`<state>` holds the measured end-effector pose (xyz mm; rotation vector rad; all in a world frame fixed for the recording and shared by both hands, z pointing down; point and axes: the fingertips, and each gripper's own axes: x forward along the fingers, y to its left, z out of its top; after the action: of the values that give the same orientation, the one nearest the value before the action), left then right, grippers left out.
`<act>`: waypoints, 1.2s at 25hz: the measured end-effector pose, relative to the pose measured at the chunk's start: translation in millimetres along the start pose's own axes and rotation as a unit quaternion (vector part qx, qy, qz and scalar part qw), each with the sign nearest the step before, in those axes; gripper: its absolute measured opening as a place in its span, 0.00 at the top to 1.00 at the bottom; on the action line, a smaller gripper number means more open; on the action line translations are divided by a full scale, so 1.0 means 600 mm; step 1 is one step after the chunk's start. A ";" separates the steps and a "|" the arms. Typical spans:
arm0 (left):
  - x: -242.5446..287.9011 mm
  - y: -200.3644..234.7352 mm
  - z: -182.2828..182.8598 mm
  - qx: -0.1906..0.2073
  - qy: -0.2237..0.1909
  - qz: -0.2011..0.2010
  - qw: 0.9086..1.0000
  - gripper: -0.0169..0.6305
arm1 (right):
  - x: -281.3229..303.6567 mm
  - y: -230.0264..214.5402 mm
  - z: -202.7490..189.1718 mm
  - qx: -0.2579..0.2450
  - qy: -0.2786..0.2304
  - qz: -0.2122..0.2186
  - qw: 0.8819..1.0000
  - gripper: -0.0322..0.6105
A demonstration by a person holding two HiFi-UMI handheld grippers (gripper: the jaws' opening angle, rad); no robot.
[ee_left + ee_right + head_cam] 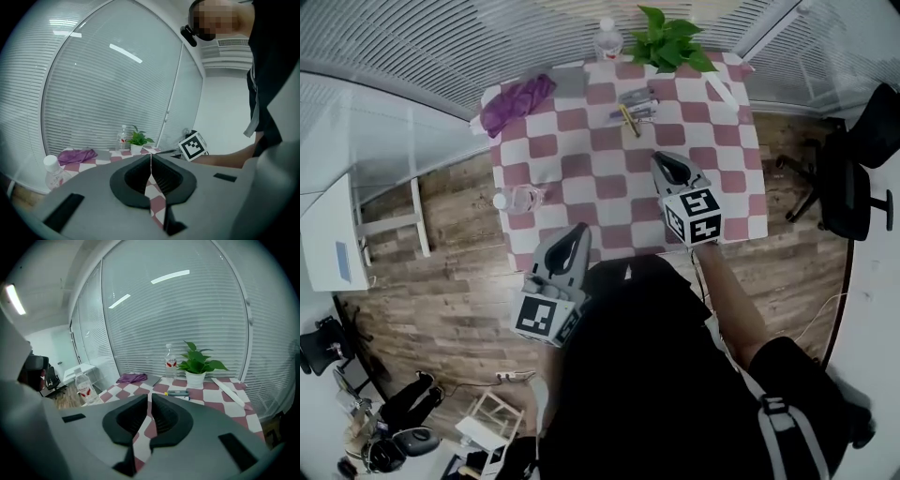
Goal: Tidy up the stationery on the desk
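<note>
At upper centre of the frame, stationery heaped on the checked surface, untouched; lower down, left gripper and right gripper, jaws together and empty, presumably closed for travel, no pen within reach yet.

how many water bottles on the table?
2. One water bottle stands at the far edge beside the potted plant; the other at the left near edge of the table.

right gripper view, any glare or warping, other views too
Right gripper view: fisheye bows the blinds, light streaks reflect across them; left gripper view: same bowing and streaks; head view: strong barrel warp, table evenly lit.
</note>
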<state>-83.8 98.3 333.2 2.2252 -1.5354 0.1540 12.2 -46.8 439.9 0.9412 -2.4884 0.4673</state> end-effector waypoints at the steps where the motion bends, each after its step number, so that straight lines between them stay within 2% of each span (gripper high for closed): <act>1: 0.006 0.002 -0.008 0.001 0.010 0.006 1.000 0.92 | 0.012 -0.007 -0.005 -0.001 0.007 0.003 1.000 0.91; 6: 0.034 0.010 -0.033 -0.014 0.034 0.039 0.999 0.92 | 0.068 -0.029 -0.039 -0.001 0.041 0.019 0.999 0.83; 12: 0.061 0.004 -0.031 -0.034 0.017 0.045 0.998 0.92 | 0.123 -0.052 -0.073 -0.008 0.069 0.024 0.997 0.78; 15: 0.063 0.005 -0.039 -0.038 0.037 0.049 0.997 0.92 | 0.153 -0.067 -0.091 -0.007 0.084 0.013 0.996 0.76; 20: 0.074 0.015 -0.033 -0.028 0.039 0.038 0.998 0.92 | 0.199 -0.085 -0.113 -0.007 0.100 -0.015 0.995 0.72; 25: 0.086 0.027 -0.030 -0.033 0.044 0.042 0.998 0.92 | 0.240 -0.098 -0.139 -0.004 0.117 -0.041 0.992 0.71; 30: 0.088 0.031 -0.037 -0.035 0.051 0.044 0.997 0.92 | 0.269 -0.099 -0.154 -0.003 0.134 -0.048 0.990 0.71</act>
<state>-77.4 56.3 375.7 2.0652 -1.5591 0.2337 -30.4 -134.1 609.4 0.9255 -2.1912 0.5168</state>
